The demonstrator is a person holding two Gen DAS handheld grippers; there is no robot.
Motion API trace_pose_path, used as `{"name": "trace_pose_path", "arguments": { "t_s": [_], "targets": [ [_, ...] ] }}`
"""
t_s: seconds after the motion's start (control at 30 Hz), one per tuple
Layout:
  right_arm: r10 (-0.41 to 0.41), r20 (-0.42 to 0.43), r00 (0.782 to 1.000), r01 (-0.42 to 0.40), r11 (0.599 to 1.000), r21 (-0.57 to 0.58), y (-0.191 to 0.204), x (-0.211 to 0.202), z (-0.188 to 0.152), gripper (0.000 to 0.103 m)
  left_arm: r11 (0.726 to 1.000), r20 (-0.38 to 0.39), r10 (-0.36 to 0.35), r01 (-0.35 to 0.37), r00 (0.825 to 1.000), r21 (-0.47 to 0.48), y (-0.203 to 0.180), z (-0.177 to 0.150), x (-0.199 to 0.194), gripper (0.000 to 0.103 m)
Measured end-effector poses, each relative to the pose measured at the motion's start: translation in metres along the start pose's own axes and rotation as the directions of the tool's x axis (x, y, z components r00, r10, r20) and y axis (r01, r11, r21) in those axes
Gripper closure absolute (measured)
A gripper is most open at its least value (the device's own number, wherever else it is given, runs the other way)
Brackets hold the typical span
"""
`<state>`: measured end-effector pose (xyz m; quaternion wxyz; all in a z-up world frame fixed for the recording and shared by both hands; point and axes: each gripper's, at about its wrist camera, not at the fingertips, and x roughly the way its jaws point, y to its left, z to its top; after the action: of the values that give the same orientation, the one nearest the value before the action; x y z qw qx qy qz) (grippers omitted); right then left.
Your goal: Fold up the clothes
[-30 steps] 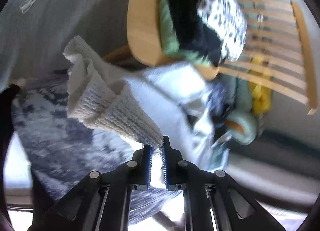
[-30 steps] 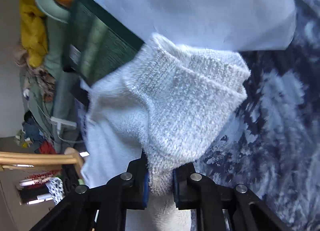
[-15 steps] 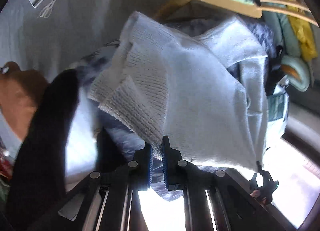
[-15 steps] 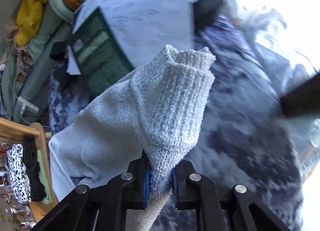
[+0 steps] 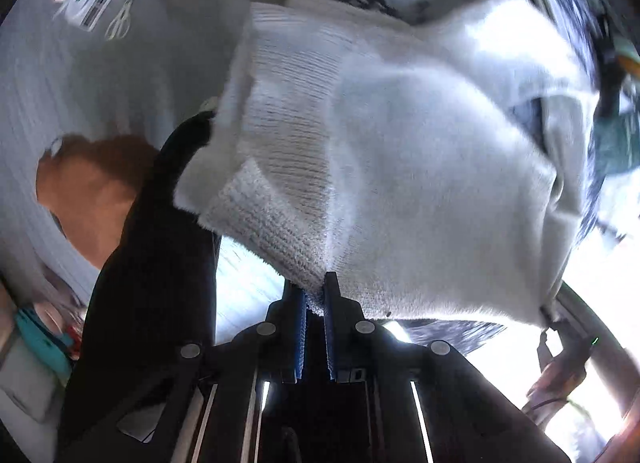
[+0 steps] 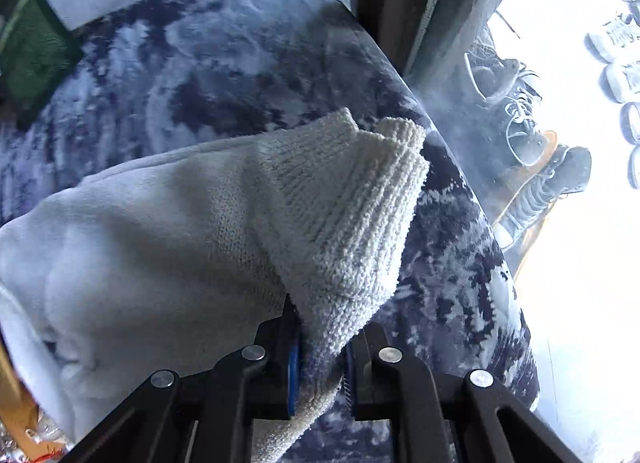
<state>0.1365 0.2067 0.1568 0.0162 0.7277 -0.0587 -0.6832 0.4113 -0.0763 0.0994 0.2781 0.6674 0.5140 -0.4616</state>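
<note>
Both views have swung since a second ago: the left wrist camera, which then faced a wooden chair piled with clothes, now faces the spread garment with bright light beneath it, and the right wrist camera has travelled across the mottled blue-and-white bedcover (image 6: 248, 75) to its edge, where sneakers (image 6: 520, 131) on the floor come into sight

Left gripper (image 5: 315, 305) is clenched on the fuzzy edge of the white knit sweater (image 5: 400, 167), just beside its ribbed band. Right gripper (image 6: 320, 347) grasps a ribbed cuff or hem of the same sweater (image 6: 160, 231), with thick knit bunched between the blue pads. Between the two grips the garment hangs lifted and stretched, its body draping in loose creases above the bedcover rather than lying flat on it

Judging by that, the fold itself has not begun: this looks like the spreading stage, with the sweater held up by two edge points to open it out. What remains is laying it smooth on the bedcover, bringing sleeves and sides inward, and doubling it over. A dark green book (image 6: 28, 51) and a pale sheet lie at the far side of the cover, well apart from the sweater
</note>
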Motion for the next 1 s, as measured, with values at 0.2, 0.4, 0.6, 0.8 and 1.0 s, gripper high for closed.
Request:
{"name": "trace_pose_path", "arguments": {
  "t_s": [0.2,0.4,0.6,0.8,1.0],
  "targets": [
    [-0.106,-0.034,0.994,0.102,0.988,-0.120,0.023,0.015,0.007,0.087,0.998,-0.079,0.039,-0.035,0.996,0.044,-0.009,-0.005,0.006,0.076],
    [-0.208,-0.016,0.978,0.199,0.954,-0.226,0.032,0.001,-0.007,0.061,0.975,-0.090,0.041,-0.020,0.995,0.221,-0.029,-0.002,-0.035,0.050],
    [-0.230,0.034,0.973,0.232,0.948,-0.219,0.042,-0.037,-0.027,0.060,0.822,0.011,0.077,-0.070,0.997,0.565,-0.087,0.045,-0.080,0.050],
    [-0.078,-0.015,0.997,0.070,0.957,-0.281,0.117,-0.052,-0.064,0.060,0.637,0.097,0.152,-0.173,0.984,0.751,-0.134,0.118,-0.099,0.049],
    [0.132,-0.121,0.984,-0.162,0.945,-0.286,0.215,-0.041,-0.116,0.052,0.679,0.086,0.138,-0.157,0.987,0.717,-0.153,0.179,-0.076,0.030]
  ]
}}
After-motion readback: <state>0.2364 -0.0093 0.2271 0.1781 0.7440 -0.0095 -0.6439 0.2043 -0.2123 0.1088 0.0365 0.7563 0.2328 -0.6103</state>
